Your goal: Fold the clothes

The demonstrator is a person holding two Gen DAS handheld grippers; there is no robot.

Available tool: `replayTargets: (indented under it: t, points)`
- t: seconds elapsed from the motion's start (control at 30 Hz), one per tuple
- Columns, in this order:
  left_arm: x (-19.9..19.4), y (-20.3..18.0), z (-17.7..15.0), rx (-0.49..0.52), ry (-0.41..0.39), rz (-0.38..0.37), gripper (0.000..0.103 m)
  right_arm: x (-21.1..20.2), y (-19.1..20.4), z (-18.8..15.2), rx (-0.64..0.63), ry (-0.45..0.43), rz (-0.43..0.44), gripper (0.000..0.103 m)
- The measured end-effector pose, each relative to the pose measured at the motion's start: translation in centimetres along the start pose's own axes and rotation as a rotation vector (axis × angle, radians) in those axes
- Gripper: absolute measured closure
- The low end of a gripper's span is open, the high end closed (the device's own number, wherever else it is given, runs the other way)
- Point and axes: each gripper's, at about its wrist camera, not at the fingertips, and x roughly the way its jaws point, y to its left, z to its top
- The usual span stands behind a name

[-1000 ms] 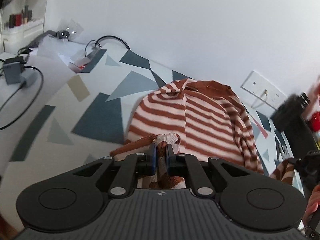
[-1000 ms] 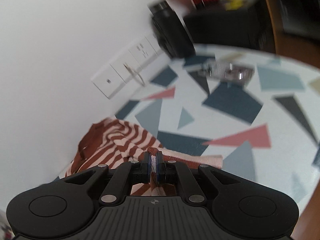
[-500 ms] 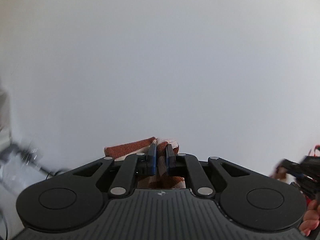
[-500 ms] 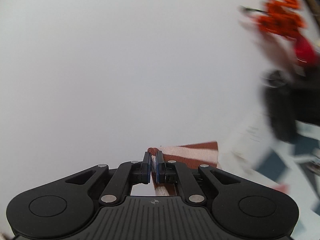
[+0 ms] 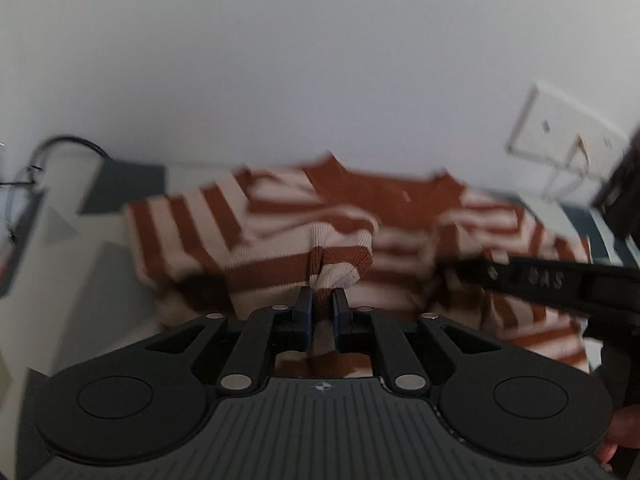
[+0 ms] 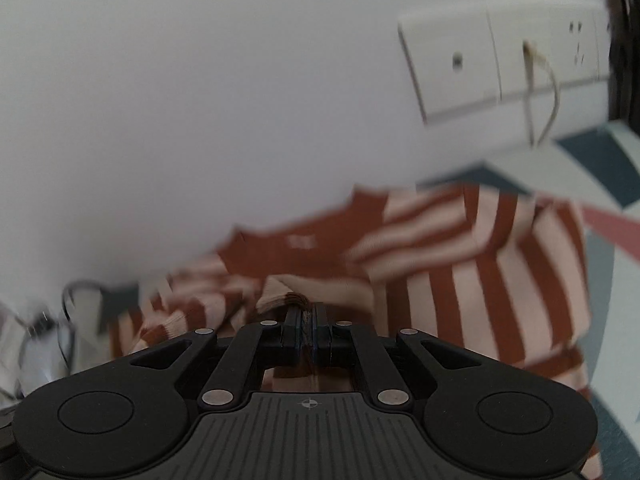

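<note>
The left gripper stands narrow, its jaws pinched on a bunched fold of the striped sweater; the right gripper is nearly closed too, clamped on a thin edge of the same knit, and in the left wrist view it reaches in over the sweater's right side; the sweater itself lies spread on the patterned table, its brown collar toward the wall and close under the socket plate, with the held cloth carried over the body below the collar; I judge a fold being brought across; the risks: the left grip is on a small tuft, so the knit could slip out with any tug; uneven travel of the two grips would lay the fold askew or wrinkled; the loose cord hanging from the socket plate, just beyond the collar, could be snagged; no container shows in either view, so nothing can be said of contents.
</note>
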Motion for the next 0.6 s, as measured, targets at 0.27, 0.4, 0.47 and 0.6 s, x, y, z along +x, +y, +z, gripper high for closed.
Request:
replayTargets:
  t: [0.27, 0.4, 0.47, 0.6]
  points:
    - [-4.4, -0.4, -1.1, 0.018, -0.043, -0.011, 0.026, -6.0, -2.6, -4.2, 0.122, -0.09, -0.142, 0.039]
    - [-9.0, -0.6, -5.2, 0.102, -0.088, 0.007, 0.026, -9.0, -4.0, -6.3, 0.184, -0.135, -0.213, 0.039]
    - [-11.5, 0.1, -7.9, 0.116, -0.096, 0.017, 0.026, -11.0, -4.9, -8.0, 0.213, -0.143, -0.246, 0.038]
    - [-14.8, 2.9, -12.9, 0.015, -0.054, 0.083, 0.026, -16.1, -7.6, -13.1, 0.255, -0.102, -0.345, 0.04]
